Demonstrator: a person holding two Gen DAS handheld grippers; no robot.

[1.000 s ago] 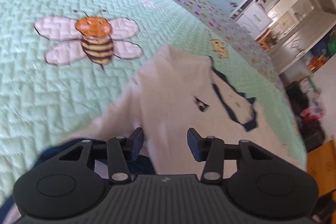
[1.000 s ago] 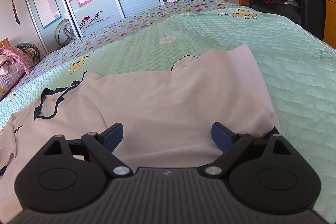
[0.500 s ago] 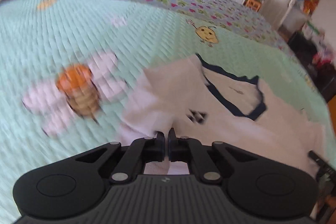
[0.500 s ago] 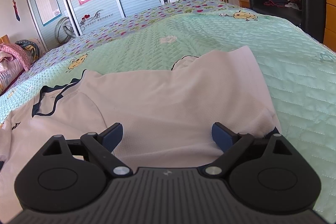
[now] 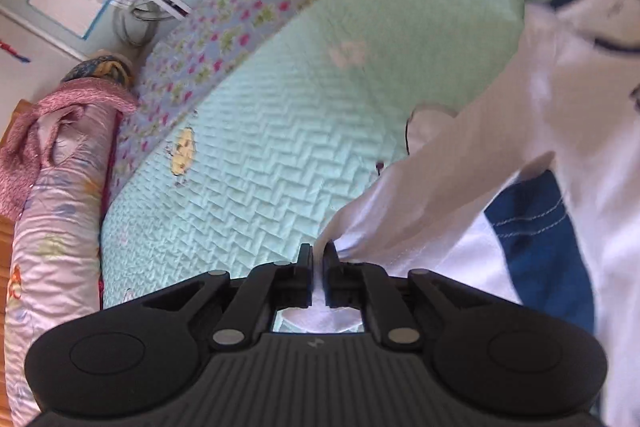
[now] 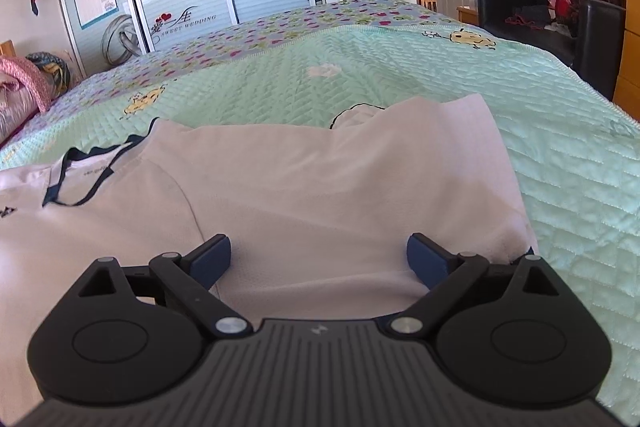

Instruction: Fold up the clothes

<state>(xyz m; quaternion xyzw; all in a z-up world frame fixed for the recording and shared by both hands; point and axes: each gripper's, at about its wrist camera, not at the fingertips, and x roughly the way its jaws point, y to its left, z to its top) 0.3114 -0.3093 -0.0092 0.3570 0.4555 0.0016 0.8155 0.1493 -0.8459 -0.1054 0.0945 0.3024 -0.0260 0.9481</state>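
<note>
Shirt [image 6: 320, 187] lies on the quilt [image 6: 560, 107] in the lower centre of the right wrist view, white with a navy-trimmed collar [image 6: 92, 167] at left. One panel is already turned over across the body, its edge running towards the upper right. In the left wrist view the shirt [image 5: 540, 147] fills the right half of the frame, a navy patch [image 5: 540, 247] showing under a raised fold of white cloth.

Left gripper [image 5: 318, 259]: clenched on a pinch of shirt fabric at lower centre, the cloth drawn taut up and to the right from the jaws. Which part of the garment is pinched cannot be settled; the view is blurred.

Right gripper [image 6: 320, 259]: released, jaws spread wide, sitting low over the turned panel at lower centre. Contact with the cloth cannot be told.

Risks, as judged:
- The pinch is narrow; a quick pull could slip the cloth out and drop the fold short.
- With the right gripper not clamping, a drag from the left could shift the whole shirt across the quilt and skew the laid panel.
- Slack under the raised fold may crease when it lands.
</note>
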